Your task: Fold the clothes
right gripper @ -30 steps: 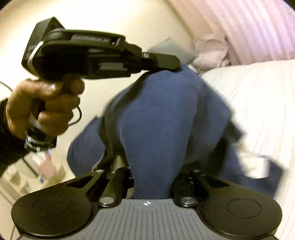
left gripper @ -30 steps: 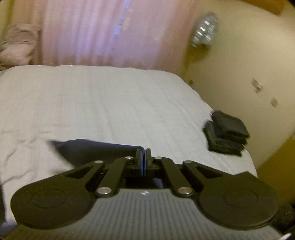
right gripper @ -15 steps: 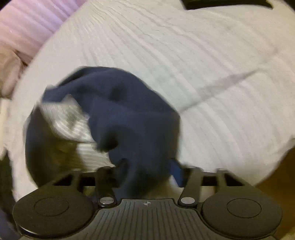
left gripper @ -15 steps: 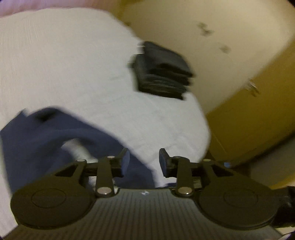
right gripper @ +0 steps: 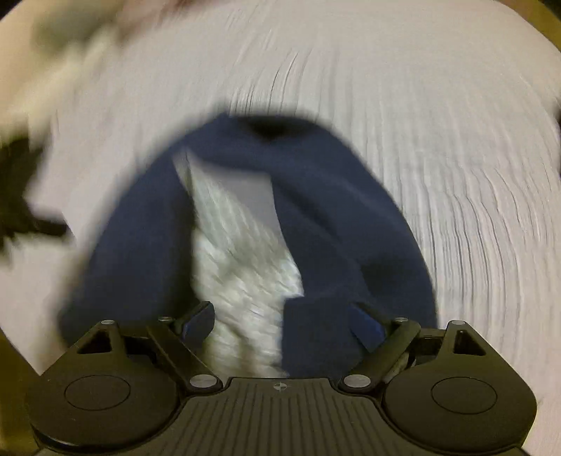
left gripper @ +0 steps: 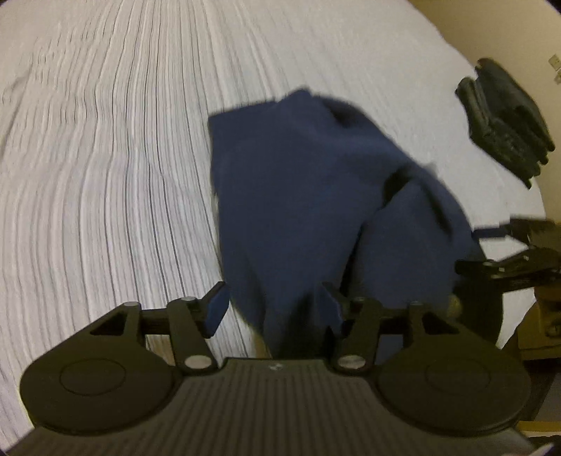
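Garment [left gripper: 298, 196] dropping onto bed [left gripper: 105, 175], my left gripper [left gripper: 273, 312] and right gripper [right gripper: 280, 324] just opened, cloth loose between jaws. Could land bunched, snag on pad.

Black ribbed tool [left gripper: 273, 312] — blue pads, silver screws.

Bed [left gripper: 105, 158] w/ white ribbed cover, thin dark lines running lengthwise, fills most of left-wrist view; same cover [right gripper: 438, 140] in right-wrist view, badly blurred. Cream wall [left gripper: 491, 28] top right, small light fitting on it at frame edge. Tan blurred patch top left, right-wrist view, can't ID
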{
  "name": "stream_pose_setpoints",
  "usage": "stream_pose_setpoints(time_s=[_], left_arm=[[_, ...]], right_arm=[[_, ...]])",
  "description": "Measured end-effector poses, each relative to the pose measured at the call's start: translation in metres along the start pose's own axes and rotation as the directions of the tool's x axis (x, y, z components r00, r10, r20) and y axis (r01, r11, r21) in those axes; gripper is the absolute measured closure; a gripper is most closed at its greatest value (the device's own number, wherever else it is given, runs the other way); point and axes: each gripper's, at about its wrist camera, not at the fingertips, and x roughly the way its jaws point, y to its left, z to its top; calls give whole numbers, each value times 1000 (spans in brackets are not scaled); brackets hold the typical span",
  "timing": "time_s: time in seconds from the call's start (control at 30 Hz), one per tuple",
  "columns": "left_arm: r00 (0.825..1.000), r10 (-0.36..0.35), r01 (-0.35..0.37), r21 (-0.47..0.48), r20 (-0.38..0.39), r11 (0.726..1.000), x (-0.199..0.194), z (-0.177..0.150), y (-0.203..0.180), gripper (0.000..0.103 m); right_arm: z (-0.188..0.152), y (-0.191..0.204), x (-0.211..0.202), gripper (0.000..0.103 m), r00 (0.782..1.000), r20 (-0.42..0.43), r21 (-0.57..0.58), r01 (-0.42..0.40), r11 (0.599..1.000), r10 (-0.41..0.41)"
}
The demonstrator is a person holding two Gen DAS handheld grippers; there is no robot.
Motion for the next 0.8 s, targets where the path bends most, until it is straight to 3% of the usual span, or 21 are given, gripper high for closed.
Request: stream_pose_setpoints(time_s=[0.03, 0.07, 0.1, 0.13, 0.17, 0.3, 0.4, 0.47, 0.6, 0.67, 0.73, 0.8], left_arm=[[1000, -3, 3, 3, -8, 1000, 3, -2, 0, 50], [1000, -8, 8, 6, -16, 1000, 4, -5, 1, 50], [1000, -14, 14, 12, -18, 1000, 4, -7, -1, 50], [1000, -21, 21, 21, -14, 1000, 3, -8, -2, 50], [999, -32, 33, 27, -8, 999, 1, -10, -2, 50], [997, -74, 74, 53, -2, 996, -4, -15, -3, 48], [997, -81, 82, 76, -7, 994, -2, -16, -1, 48], [996, -84, 85, 82, -10, 993, 1, -15, 2, 48], [998, -60, 59, 97, 0, 994, 7, -3, 7, 48], [999, -42, 40, 100, 19, 994, 10, 9, 12, 48], [999, -25, 21, 89, 47, 996, 12, 24, 17, 46], [997, -21, 17, 52, 71, 998, 16, 41, 27, 45]], right_arm=[[-3, 2, 14, 17, 998, -43, -68, 37, 997, -40], [-6, 0, 22, 29, 996, -72, -82, 39, 996, -45], [-9, -4, 27, 73, 995, -93, -73, 30, 997, -37], [-13, -8, 32, 91, 993, -114, -64, 22, 998, -29], [-16, -10, 28, 96, 994, -109, -41, 15, 999, -20], [-51, -15, -23, 99, 998, -63, 27, 32, 999, -30], [-101, -24, -57, 99, 991, -111, 105, 80, 991, -68], [-137, -33, -73, 99, 976, -190, 150, 138, 979, -109], [-203, -57, -65, 98, 919, -360, 266, 267, 926, -161], [-211, -64, -62, 98, 892, -414, 286, 317, 904, -182], [-201, -58, -62, 98, 896, -400, 247, 308, 919, -193], [-177, -49, -62, 97, 919, -349, 212, 269, 939, -184]])
